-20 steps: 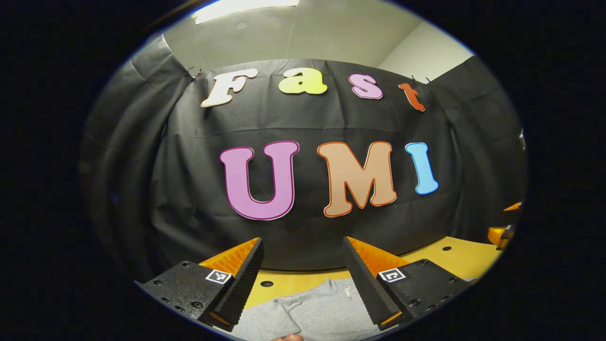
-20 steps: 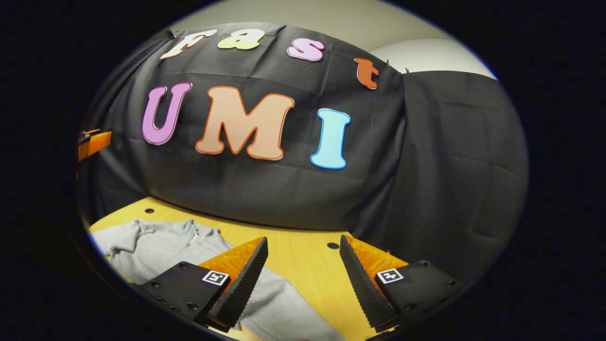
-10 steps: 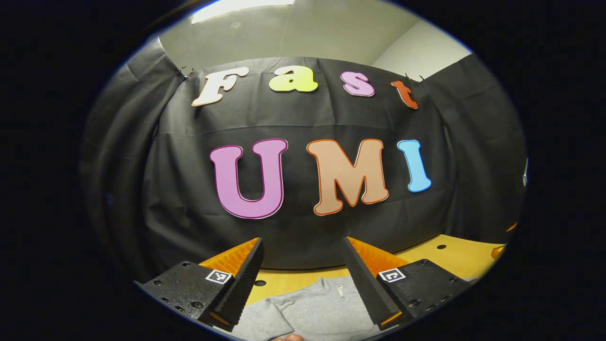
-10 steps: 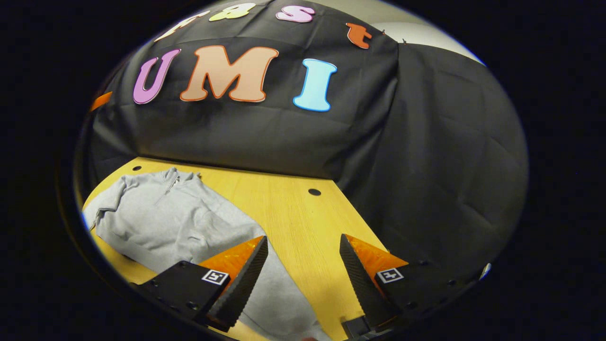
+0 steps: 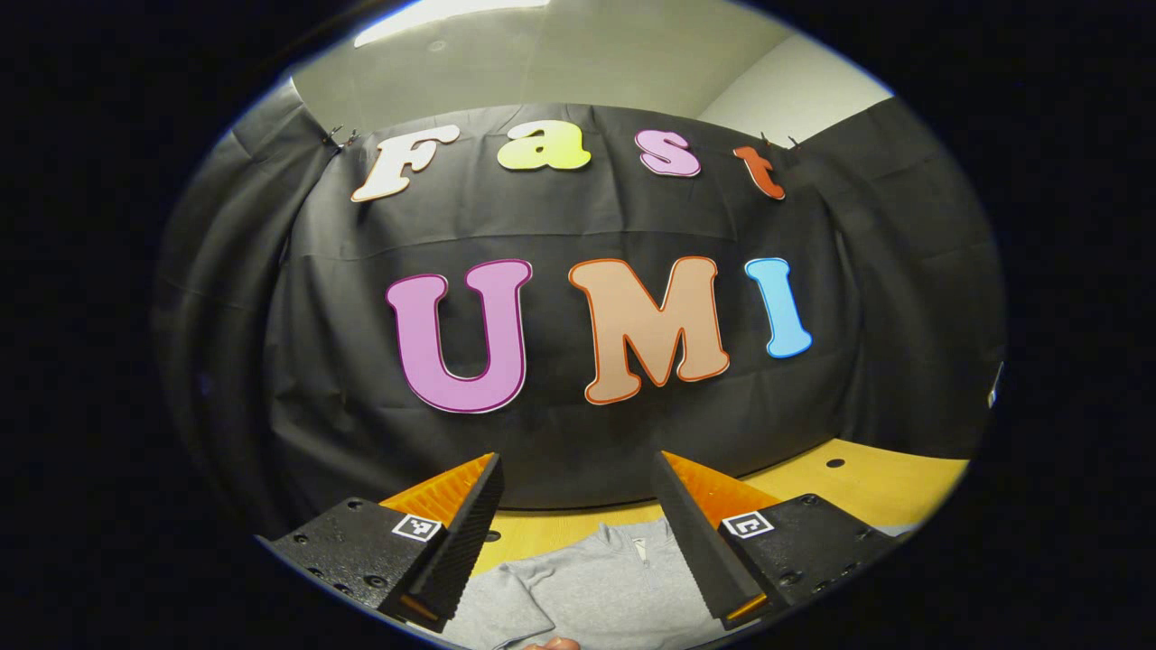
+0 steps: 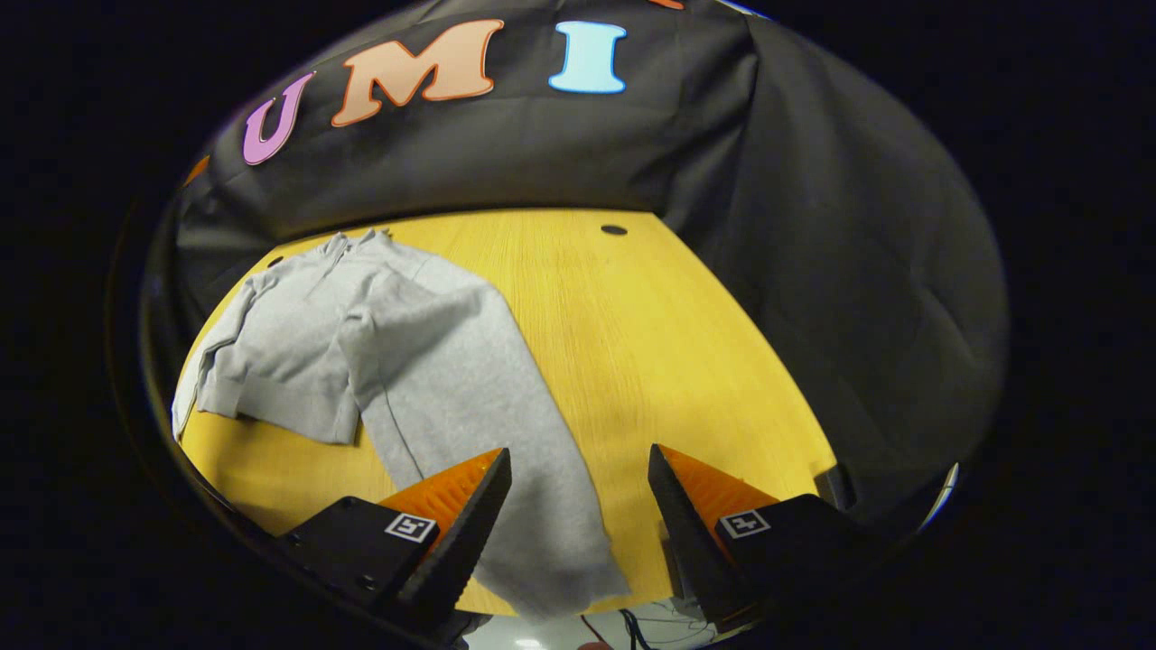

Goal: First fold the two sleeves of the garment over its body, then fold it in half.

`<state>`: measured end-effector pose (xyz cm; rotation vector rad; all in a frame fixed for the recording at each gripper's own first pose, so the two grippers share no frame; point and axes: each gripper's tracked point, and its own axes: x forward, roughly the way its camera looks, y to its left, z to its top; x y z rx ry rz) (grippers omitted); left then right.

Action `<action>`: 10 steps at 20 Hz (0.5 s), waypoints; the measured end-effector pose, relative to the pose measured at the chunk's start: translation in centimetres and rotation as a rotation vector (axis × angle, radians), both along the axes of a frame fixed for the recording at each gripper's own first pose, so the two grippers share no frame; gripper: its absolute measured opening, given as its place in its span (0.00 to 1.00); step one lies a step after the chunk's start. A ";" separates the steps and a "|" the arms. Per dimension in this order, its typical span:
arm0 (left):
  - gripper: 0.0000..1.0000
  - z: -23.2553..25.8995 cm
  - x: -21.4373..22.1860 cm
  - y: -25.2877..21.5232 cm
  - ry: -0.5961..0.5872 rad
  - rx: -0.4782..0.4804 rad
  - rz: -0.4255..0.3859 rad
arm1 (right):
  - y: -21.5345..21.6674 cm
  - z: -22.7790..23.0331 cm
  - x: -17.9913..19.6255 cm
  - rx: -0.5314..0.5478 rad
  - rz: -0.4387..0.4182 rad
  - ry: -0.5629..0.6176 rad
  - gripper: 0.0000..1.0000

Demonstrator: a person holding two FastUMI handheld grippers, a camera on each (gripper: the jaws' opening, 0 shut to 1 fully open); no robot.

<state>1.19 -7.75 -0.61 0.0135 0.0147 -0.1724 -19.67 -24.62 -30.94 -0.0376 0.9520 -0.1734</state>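
The right gripper [image 6: 578,524] is held above the near part of the table, its two fingers spread wide with nothing between them. Seen in the right gripper view, the gap between the fingers frames the lower end of a grey sleeve [image 6: 506,451] and bare wood beside it — no contact with the cloth can be made out.

The left gripper [image 5: 578,528] is likewise spread wide and empty. It is pointed nearly level, so that its view is taken up largely by the black cloth wall [image 5: 578,226]; beneath its fingers the collar end of the garment is seen, with a short zip at the neck.

The grey garment [image 6: 316,334] is laid flat on the yellow wooden table [image 6: 650,334], toward the left in the right gripper view, with its collar turned toward the cloth wall. One sleeve is already folded across the body, its cuff lying on the chest. The other sleeve is stretched out long and straight toward the near edge of the table, where its end reaches the rim.

A small round hole [image 6: 614,230] is seen in the tabletop near the wall. A fingertip [image 5: 551,644] is glimpsed at the very bottom of the left gripper view.
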 end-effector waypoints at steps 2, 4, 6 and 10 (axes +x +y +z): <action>0.96 0.0 -0.1 -0.5 0.001 0.002 -0.008 | 0.1 -1.4 -1.8 -0.002 0.022 0.052 0.98; 0.96 0.0 -0.1 -0.9 0.001 0.005 -0.016 | 0.3 -2.1 -3.1 0.011 0.032 0.092 0.98; 0.96 0.0 -0.4 -1.3 0.000 0.011 -0.025 | 0.6 -2.6 -4.2 0.031 0.028 0.118 0.99; 0.96 -0.1 -0.5 -1.5 0.001 0.014 -0.027 | 0.5 -3.8 -6.0 0.059 0.001 0.162 0.98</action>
